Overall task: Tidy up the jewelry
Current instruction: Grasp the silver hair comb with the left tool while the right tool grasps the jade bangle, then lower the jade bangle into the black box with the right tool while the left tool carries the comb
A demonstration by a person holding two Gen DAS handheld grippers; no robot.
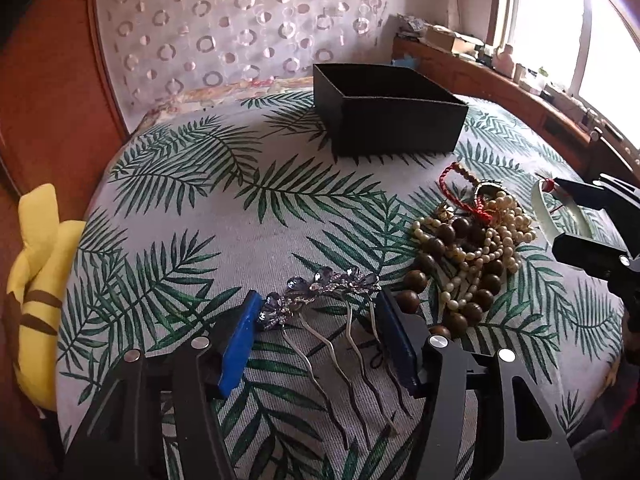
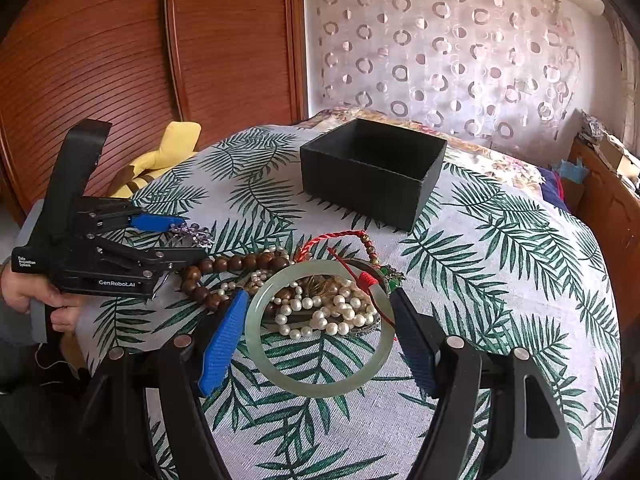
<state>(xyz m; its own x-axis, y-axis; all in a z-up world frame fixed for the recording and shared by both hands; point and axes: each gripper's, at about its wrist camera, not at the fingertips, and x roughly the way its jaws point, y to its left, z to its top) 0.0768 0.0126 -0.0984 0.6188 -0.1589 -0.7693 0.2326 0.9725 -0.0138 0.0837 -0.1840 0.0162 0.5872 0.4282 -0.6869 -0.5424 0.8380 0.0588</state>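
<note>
Honestly, the biggest worry is the black box (image 2: pixel 372 172), which sits open-topped toward the far edge of the leaf-print cloth (image 2: pixel 500 240), well apart from everything I must carry into it; anything loosely pinched could drop on the way there.

Next, the heap: pearl strands (image 2: pixel 332 312) and brown wooden beads (image 2: pixel 236 264) lie tangled together near the middle of the cloth, with a red cord (image 2: pixel 340 236) looped through. My right tongs (image 2: pixel 316 332) stand apart with the pale green bangle (image 2: pixel 320 372) between the pads, its left side at the left pad, though I cannot tell whether either pad presses on it. The bangle's far side rests on the pearls, so lifting it may drag a strand along, and a smooth hard ring squeezed across its width could squirt out.

Smaller still, my left tongs (image 1: pixel 316 332) are apart around the jewelled hair comb (image 1: pixel 332 292), nearer the cloth's near-left edge. The pads flank its flowered head without clearly clamping it. Closing on those uneven stones could tip the comb, and its thin wavy prongs may snag the weave.
</note>
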